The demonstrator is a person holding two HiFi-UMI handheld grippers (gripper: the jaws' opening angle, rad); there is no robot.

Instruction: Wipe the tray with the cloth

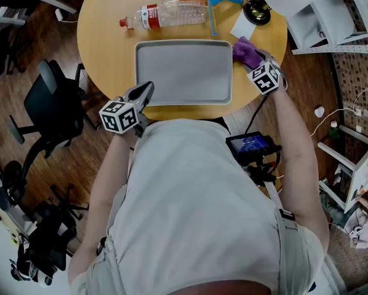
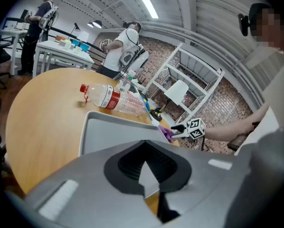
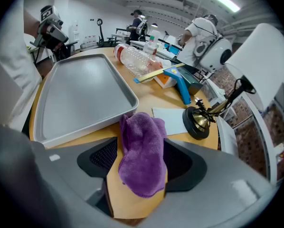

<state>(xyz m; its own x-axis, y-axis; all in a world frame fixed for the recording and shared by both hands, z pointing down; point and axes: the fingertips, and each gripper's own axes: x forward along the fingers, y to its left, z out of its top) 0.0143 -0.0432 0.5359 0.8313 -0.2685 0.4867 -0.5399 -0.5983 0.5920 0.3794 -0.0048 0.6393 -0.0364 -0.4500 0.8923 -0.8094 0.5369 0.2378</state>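
Looking down from the head view, the grey tray (image 1: 184, 72) sits flat in the middle of the round wooden table (image 1: 104, 35). The purple cloth (image 1: 245, 51) is bunched up on the table just beside the tray's far right corner. The right gripper (image 1: 253, 63) is angled down onto that cloth, and the left gripper (image 1: 145, 91) sits at the tray's near left corner. A plastic bottle (image 1: 168, 15) lies on its side beyond the tray. Left gripper view next: its jaws are closed tip to tip with nothing in them, pointing out over the tray's near edge, with the bottle behind it and the cloth off at the far side. Right gripper view: jaws spread wide with the cloth lying loose between them on the tabletop, its far end just beside the tray's corner, not pinched as far as I can see. Past it there's a sheet of paper (image 3: 168, 118), a blue-handled tool (image 3: 180, 87) and a black and brass base (image 3: 197, 123).
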